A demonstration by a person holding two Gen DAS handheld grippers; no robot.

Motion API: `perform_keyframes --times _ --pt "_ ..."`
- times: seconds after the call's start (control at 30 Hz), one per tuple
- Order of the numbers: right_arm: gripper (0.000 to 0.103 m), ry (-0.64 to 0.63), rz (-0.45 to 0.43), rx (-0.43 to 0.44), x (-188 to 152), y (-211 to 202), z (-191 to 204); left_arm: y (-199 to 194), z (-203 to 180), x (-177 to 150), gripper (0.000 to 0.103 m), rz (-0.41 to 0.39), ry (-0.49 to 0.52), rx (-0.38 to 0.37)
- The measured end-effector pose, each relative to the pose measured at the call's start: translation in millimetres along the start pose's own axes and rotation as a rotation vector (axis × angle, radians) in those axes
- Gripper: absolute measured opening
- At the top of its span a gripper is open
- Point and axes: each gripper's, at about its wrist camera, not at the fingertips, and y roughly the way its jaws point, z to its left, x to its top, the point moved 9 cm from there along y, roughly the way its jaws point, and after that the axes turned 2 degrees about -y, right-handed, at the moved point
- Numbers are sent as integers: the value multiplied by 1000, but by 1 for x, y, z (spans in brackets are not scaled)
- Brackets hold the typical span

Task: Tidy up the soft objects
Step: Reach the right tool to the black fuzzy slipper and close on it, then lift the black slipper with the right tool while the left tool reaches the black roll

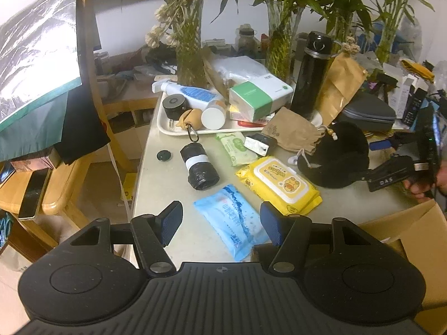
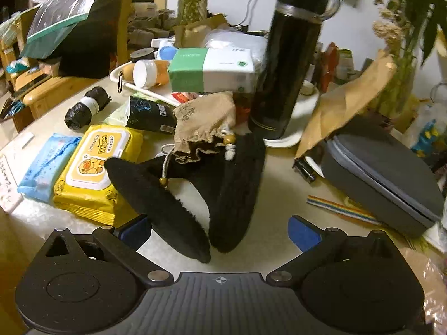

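A blue wipes pack (image 1: 233,224) lies on the table between the open fingers of my left gripper (image 1: 220,223), which is empty. A yellow wipes pack (image 1: 279,184) lies just beyond it, with a green pack (image 1: 236,148) and a black bag roll (image 1: 199,170) farther off. My right gripper (image 2: 219,233) is open around the near ends of black fuzzy earmuffs (image 2: 232,184); whether its pads touch them I cannot tell. A tan drawstring pouch (image 2: 205,124) rests on the earmuffs. The right gripper shows in the left wrist view at the far right, by the earmuffs (image 1: 343,153).
A white tray (image 1: 164,122) of bottles and a green-and-white box (image 1: 257,99) stands behind. A black thermos (image 2: 290,61), brown paper bag (image 2: 346,103) and grey case (image 2: 382,178) lie to the right. A cardboard box (image 1: 419,240) is at the near right, a wooden chair (image 1: 83,128) at the left.
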Motion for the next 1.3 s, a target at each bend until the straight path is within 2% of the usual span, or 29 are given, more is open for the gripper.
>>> perform_keyframes --times 0.1,0.17,0.27,0.33,0.37,0.4,0.53,0.83,1.3 --pt "102 -46 -7 19 3 9 3 0 1 -1 61 0 -3 -4" --pt "97 -55 -11 38 4 13 4 0 3 -1 61 -1 -4 -4" --pt "81 -51 -31 68 8 14 7 -1 4 -1 61 1 -6 0" --pt "62 -40 -46 86 10 11 9 -3 5 -1 61 -1 -7 1" --pt "57 -39 -53 86 11 10 10 -4 6 -1 61 -2 -5 2" --pt "46 -38 -56 86 11 7 11 -5 6 -1 61 -3 -4 4" --pt "33 -24 -63 78 12 -3 14 -9 5 1 61 -11 -2 8" --pt "30 -17 -99 69 11 -49 22 -20 0 5 61 -35 6 3" --pt "29 -49 -203 28 15 -130 36 -36 -10 10 61 -69 24 -12"
